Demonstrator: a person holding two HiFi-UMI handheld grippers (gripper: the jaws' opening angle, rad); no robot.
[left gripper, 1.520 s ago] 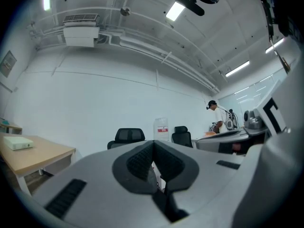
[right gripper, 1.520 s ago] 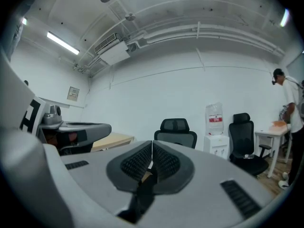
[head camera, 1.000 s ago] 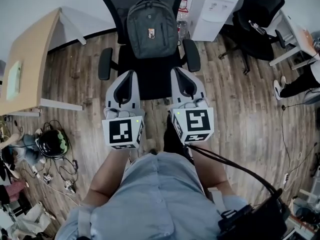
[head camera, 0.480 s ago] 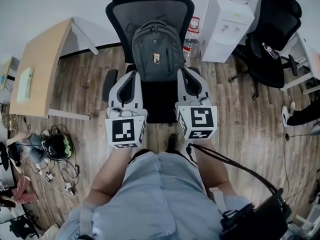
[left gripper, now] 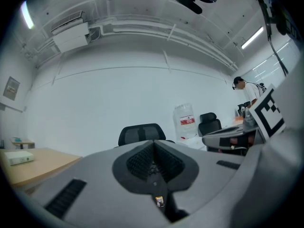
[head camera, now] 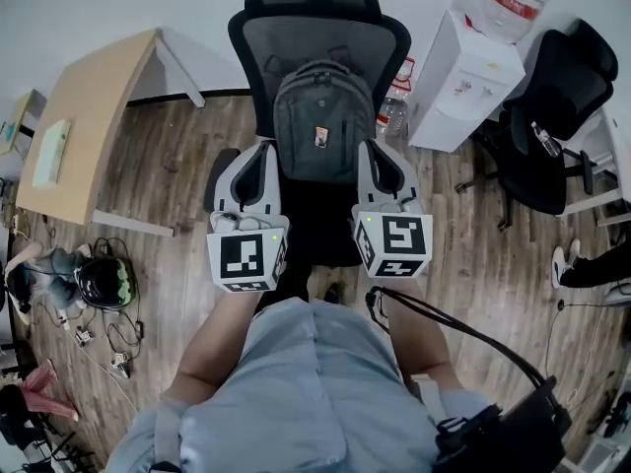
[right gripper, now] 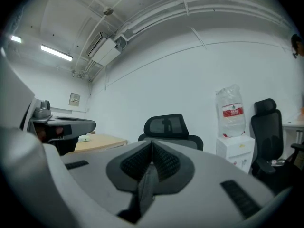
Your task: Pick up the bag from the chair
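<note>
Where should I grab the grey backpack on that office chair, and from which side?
Probably its top edge, coming from above and in front. The backpack stands upright, leaning on the backrest, so its back is blocked while the top is free. The left gripper and right gripper have their jaws together; open one first.

Illumination is bright and even, supplied by ceiling tubes (left gripper: 251, 37) and reflected off white walls. Shadows on the floor (head camera: 177, 166) are soft. All views bend at the edges, and both gripper views have black corners. The left gripper (left gripper: 154, 146) and right gripper (right gripper: 152, 147) render blurred at close range.
</note>
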